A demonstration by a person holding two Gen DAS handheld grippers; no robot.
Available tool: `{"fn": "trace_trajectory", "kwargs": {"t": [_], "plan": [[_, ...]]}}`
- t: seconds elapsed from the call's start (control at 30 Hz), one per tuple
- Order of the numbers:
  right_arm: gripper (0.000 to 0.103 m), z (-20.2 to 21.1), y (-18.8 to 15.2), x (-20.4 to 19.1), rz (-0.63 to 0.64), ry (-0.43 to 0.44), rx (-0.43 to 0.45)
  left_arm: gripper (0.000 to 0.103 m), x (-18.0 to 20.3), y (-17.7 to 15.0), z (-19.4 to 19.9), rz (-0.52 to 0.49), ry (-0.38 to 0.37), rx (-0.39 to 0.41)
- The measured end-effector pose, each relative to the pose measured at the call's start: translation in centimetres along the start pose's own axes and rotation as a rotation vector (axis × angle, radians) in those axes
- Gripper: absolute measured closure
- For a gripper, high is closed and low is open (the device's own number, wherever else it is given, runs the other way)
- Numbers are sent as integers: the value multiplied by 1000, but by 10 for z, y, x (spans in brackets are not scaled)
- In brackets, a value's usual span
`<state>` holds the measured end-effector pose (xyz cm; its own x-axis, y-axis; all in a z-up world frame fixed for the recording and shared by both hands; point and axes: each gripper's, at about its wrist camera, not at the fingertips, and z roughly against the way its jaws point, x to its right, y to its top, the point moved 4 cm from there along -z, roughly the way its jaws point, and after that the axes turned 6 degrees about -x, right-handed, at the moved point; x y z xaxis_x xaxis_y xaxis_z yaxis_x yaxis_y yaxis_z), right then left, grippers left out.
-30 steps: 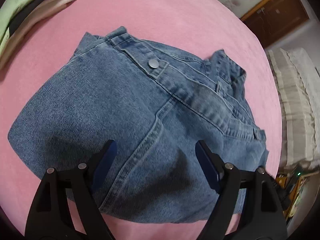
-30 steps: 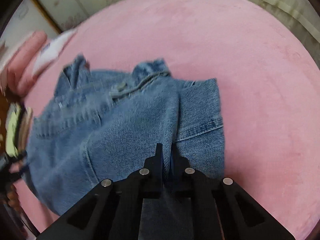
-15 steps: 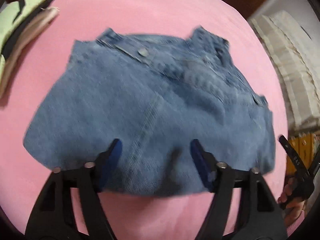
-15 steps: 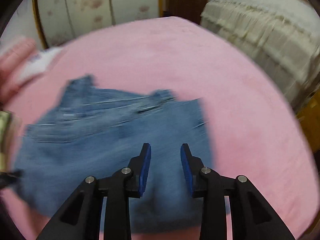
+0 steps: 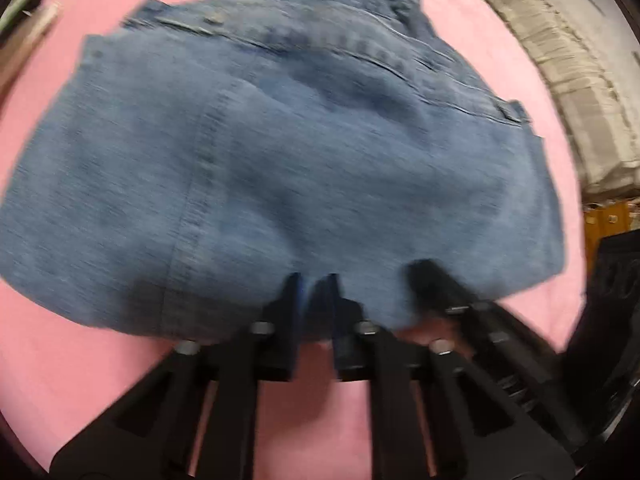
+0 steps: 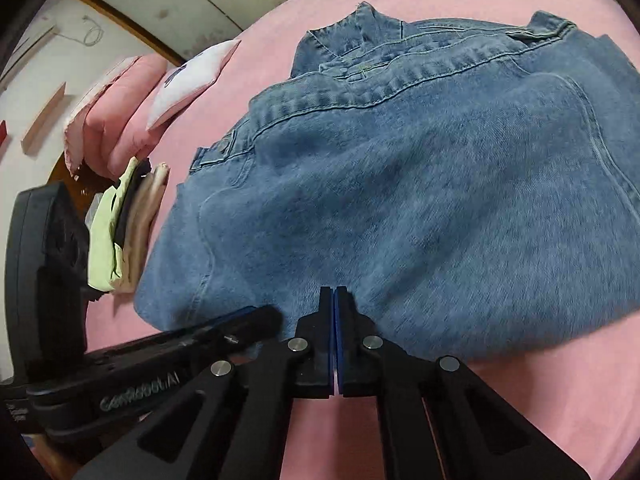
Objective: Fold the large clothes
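**Folded denim on the pink cover**

The blue denim jeans lie folded into a broad, rounded bundle on the pink plush bed cover, waistband seam and belt loops at the far edge. The left gripper and right gripper sit at the near hem, both clenched; whether either pinches cloth, I cannot tell. Stacked pale green and beige clothes rest beside the jeans.

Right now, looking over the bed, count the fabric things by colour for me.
Blue: 1, folded jeans
Pink: 2, bedspread and pillow
White: 1, pillow
Light green: 1, folded garment
Beige: 1, folded garment
Total: 6
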<state>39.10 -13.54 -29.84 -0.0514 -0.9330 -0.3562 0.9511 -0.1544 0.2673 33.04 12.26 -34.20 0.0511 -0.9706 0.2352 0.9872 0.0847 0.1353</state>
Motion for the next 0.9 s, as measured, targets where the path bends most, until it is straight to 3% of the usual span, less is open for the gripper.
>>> {"fn": "trace_trajectory", "kwargs": {"t": [0.07,0.13,0.17,0.2,0.23,0.27,0.33,0.37,0.5,0.53,0.63,0.7,0.73,0.8,0.9], "plan": [[103,11,5,13,39,-79,31,102,-16,2,10,18,21,43],[103,29,16,46,35,-243,76,102,-42,3,21,54,133,83],[103,44,18,74,-7,-318,106,102,-55,3,25,70,216,97],[103,57,20,96,-48,-351,131,102,-76,2,28,92,385,107],[103,65,20,114,-80,-394,149,102,-92,1,29,105,472,109],[103,76,20,134,-102,-462,161,102,-115,-3,31,136,495,112],[103,99,16,175,-129,-658,172,102,-140,-8,32,190,457,105],[103,108,15,188,-142,-659,179,102,-147,-10,32,197,445,96],[103,125,10,187,-131,-587,202,102,-141,-14,44,180,420,125],[103,124,11,175,-103,-544,205,102,-133,-17,51,179,386,147],[103,112,14,130,-30,-352,181,102,-97,-22,60,165,178,178],[103,90,13,95,38,-201,104,102,-58,-20,53,118,23,129],[103,78,12,81,65,-157,70,102,-41,-18,47,94,-16,103],[103,52,8,56,106,-56,5,102,-5,-12,33,38,-82,62],[103,13,12,41,117,10,-92,102,43,-4,6,-46,-112,5]]}}
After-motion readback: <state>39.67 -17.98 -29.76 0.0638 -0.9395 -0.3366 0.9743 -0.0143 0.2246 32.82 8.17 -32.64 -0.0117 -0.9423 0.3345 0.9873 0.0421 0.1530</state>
